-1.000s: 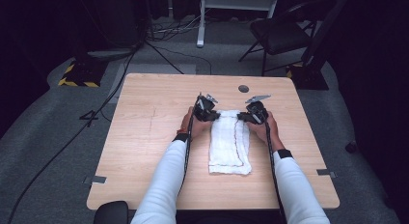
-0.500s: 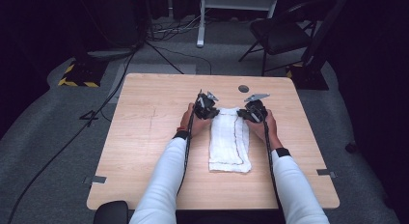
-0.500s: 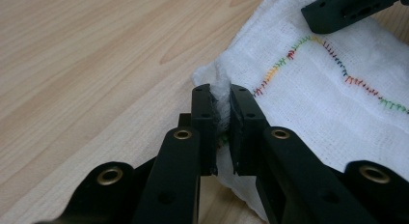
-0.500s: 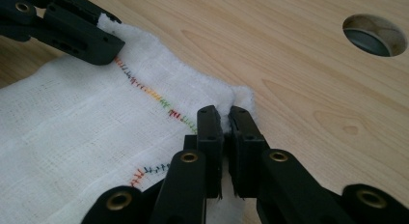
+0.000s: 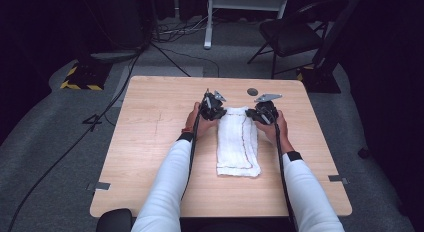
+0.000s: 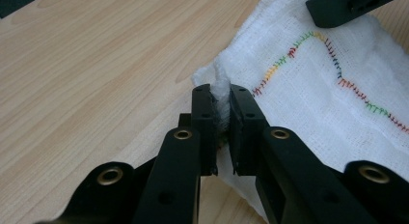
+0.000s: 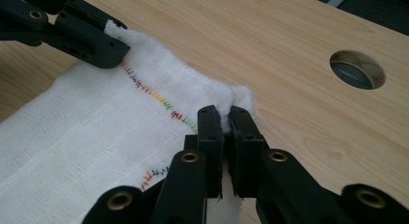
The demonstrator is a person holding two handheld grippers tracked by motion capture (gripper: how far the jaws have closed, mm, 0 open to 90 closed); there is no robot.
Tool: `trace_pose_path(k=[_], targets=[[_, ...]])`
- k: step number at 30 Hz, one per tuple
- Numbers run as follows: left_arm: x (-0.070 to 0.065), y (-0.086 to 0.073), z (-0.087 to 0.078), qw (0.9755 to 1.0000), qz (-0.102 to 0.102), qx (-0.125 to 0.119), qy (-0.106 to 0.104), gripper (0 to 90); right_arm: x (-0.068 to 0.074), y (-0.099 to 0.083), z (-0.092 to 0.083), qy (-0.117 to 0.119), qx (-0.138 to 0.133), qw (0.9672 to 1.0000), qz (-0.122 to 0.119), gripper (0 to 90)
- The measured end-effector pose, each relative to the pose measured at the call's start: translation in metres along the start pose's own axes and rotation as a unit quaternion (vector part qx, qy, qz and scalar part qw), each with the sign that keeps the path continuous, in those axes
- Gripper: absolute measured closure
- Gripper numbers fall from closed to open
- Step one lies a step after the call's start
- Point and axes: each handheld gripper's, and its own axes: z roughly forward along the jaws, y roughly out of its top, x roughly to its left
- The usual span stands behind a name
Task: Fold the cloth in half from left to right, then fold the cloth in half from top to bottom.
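Both far corners of the cloth now pinched, fold ready to start

My left gripper [image 6: 221, 105] and right gripper [image 7: 225, 119] are each clenched on a far corner of the white cloth [image 5: 238, 144], which lies flat mid-table [image 5: 150, 142] with its near end toward me; compared with a second ago the hands have barely shifted, only settling onto the far edge, and cloth bunches between the pads, so I judge the grip secure enough to lift and carry that edge back over the rest

Light wooden table [image 5: 150, 142], folded white cloth [image 5: 238, 147] lying on it
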Motion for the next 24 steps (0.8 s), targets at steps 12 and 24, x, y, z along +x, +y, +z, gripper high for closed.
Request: trace_pose_path(k=[12,24], targets=[[-0.003,0.002,-0.012,0.9998,0.003,-0.017,-0.003,82.5,0.002,0.004,-0.014,0.008,-0.018,0.9998,-0.009,85.4],[-0.016,-0.002,-0.035,0.9987,0.022,-0.041,-0.018,82.5,0.009,-0.002,-0.036,0.033,-0.043,0.9983,-0.022,85.5]])
